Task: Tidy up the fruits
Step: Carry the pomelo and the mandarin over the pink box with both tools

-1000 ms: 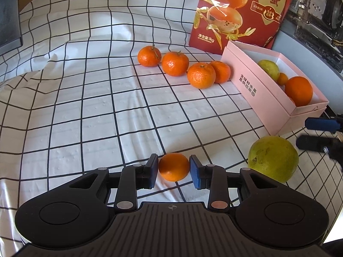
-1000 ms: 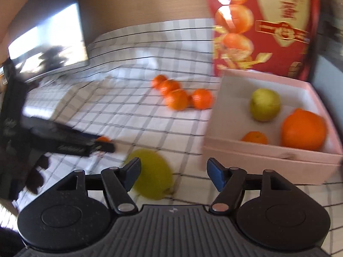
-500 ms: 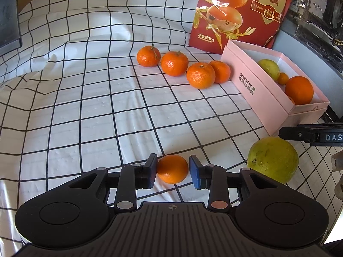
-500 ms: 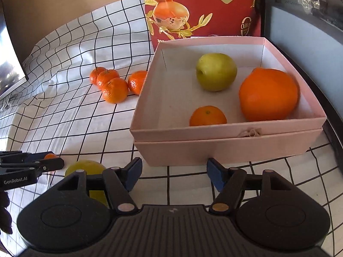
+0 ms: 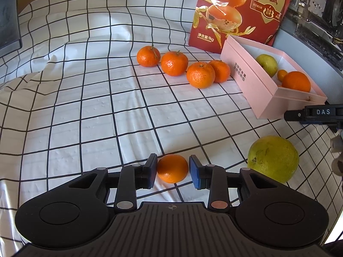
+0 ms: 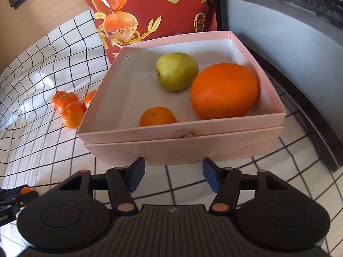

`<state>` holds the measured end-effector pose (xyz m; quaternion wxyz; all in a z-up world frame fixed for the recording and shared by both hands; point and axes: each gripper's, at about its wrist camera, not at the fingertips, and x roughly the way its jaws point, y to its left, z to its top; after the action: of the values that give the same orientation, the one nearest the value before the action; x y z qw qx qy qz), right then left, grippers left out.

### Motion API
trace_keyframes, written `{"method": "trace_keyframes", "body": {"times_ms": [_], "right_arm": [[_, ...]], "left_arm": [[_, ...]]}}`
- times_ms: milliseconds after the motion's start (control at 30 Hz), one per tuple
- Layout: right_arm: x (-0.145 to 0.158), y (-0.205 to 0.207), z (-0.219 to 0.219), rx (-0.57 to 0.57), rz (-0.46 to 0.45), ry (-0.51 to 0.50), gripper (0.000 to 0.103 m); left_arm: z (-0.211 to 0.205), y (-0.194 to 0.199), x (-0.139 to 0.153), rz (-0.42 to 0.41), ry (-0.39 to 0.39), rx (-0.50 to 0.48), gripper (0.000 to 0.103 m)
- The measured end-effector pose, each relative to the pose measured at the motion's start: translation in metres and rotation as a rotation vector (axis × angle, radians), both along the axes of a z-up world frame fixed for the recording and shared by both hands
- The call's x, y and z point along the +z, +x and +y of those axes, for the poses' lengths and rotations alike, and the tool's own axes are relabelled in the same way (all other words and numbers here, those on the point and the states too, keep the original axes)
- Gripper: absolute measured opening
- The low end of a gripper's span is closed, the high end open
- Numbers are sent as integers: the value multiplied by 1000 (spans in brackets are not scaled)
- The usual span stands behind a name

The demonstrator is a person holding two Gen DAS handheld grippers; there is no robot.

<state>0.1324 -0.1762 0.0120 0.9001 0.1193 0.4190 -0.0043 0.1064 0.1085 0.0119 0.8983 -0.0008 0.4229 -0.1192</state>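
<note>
My left gripper pinches a small mandarin on the checked cloth, short of the pink box. My right gripper, jaws spread and just closing on nothing, faces that box's front wall. Inside the box: a green apple, a large orange, another mandarin.

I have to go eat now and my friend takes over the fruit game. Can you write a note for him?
Left claw: closed on a small orange mandarin on the white checked cloth.
Right claw: empty, jaws just narrowed, facing the pink cardboard box.
Done: in the box are a green apple, a big orange and a little mandarin.
Left: the gripped mandarin, four loose mandarins in a row beside the box, and the large yellow-green citrus fruit.
</note>
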Motion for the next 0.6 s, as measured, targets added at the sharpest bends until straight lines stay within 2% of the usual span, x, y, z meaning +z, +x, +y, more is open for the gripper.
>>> {"method": "trace_keyframes", "body": {"times_ms": [133, 200, 267, 433, 500, 600], "right_arm": [[3, 4, 1, -1, -26, -58, 60], [7, 1, 0, 30, -44, -47, 59], [13, -8, 3, 94, -65, -14, 60], [22, -30, 34, 339, -86, 72, 62], [25, -37, 49, 374, -120, 68, 66], [29, -36, 62, 424, -118, 106, 66]], "left_arm": [[1, -3, 1, 8, -5, -4, 35], [2, -6, 1, 9, -9, -3, 35], [3, -8, 1, 10, -11, -2, 35], [4, -12, 1, 10, -16, -2, 35], [5, -14, 1, 10, -19, -4, 35], [7, -16, 0, 10, -24, 1, 35]]}}
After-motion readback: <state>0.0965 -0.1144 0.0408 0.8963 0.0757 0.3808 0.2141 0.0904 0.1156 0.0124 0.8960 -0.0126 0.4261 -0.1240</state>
